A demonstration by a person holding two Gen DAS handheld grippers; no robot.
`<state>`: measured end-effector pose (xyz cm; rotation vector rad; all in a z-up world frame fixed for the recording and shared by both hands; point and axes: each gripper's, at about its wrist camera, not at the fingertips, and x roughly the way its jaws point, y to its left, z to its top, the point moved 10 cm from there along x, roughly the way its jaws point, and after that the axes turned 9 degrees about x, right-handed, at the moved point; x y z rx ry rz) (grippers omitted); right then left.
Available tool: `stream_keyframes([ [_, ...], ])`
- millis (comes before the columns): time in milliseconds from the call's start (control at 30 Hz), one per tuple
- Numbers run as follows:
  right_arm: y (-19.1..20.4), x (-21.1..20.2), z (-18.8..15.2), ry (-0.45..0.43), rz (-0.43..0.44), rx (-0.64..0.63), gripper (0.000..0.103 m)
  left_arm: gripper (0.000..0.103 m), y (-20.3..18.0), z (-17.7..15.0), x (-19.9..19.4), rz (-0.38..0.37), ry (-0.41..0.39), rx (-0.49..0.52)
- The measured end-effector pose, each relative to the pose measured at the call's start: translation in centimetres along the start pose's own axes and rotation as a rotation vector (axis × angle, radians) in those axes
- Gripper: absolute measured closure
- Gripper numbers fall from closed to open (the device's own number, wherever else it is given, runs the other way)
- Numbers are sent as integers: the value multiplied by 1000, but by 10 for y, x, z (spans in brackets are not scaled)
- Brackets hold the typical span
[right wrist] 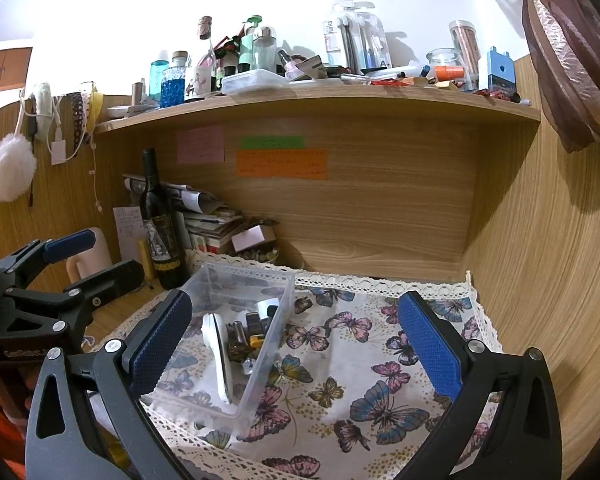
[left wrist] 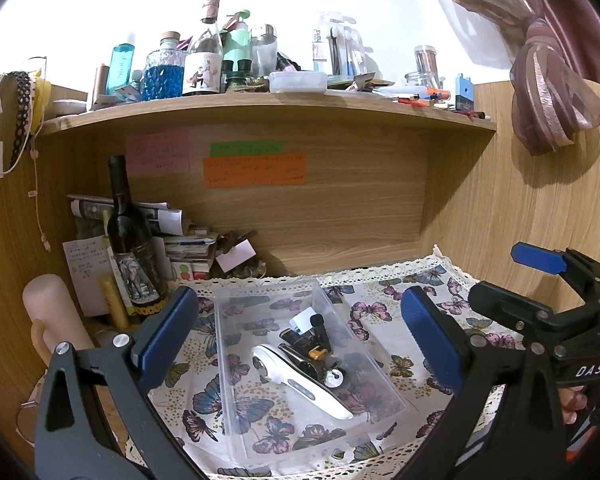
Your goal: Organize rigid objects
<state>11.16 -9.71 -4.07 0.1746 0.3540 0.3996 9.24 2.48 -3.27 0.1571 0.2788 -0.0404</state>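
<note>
A clear plastic box (left wrist: 300, 360) sits on the butterfly cloth (right wrist: 360, 380) toward the desk's left edge, holding a white handheld device (left wrist: 300, 382) and small dark items (left wrist: 312, 344). Both the left gripper (left wrist: 300, 328) and right gripper (right wrist: 296, 344) hover above the cloth, tongs spread and empty. The box looks light, stiff and slippery; its rim seems the safest hold.

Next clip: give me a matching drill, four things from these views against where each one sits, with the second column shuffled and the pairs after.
Things:
1. white handheld device
2. dark wine bottle
3. orange note
4. blue-filled glass bottle

Places:
A. stuck on the back panel under the shelf
B. on the top shelf
C. inside the clear plastic bin
D. standing left of the bin, beside the paper stack

Pairs: 1-C, 2-D, 3-A, 4-B
</note>
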Motion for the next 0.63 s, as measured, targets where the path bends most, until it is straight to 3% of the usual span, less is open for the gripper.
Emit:
stream_keyframes([
  [633,-4,5,-1,11,12,-12,0,0,-1,-5,8,-37,23,-23],
])
